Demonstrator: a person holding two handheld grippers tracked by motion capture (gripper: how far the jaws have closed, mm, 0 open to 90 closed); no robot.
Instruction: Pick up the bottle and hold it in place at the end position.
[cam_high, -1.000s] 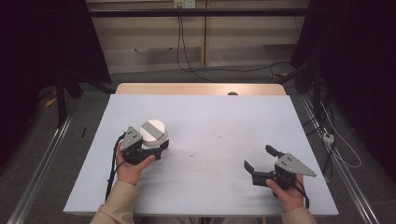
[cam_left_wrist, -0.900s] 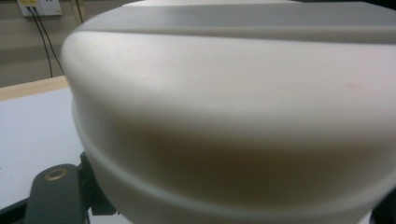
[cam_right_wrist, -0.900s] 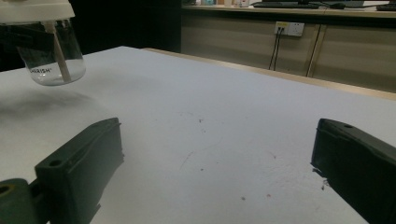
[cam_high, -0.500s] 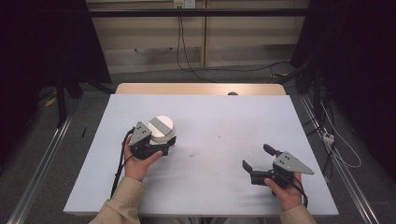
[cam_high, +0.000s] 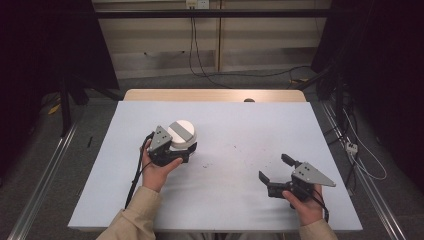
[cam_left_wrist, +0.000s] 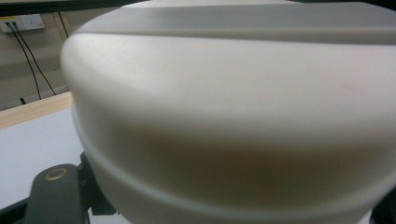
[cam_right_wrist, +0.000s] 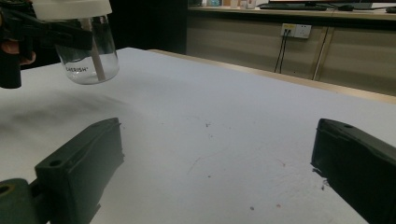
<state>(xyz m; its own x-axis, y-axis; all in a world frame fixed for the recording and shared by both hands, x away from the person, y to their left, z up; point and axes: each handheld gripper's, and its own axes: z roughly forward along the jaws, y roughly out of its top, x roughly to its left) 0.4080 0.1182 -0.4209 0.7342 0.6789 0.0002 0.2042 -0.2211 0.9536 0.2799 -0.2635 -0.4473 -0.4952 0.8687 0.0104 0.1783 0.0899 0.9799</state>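
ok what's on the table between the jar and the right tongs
Nothing but bare white table with faint specks and scuffs. The high view shows that stretch between the jar and the open right tongs.

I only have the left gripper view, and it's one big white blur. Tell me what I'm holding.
Observer: A clear glass jar with a white lid; the left gripper grips it just below the lid.
Operator: Report whether it's on the table.
Observer: No. In the right gripper view it hangs above the white table, its base clear of the surface.
Operator: Give me the right gripper.
Observer: The right gripper is open, holding nothing, low over the table's near right part.
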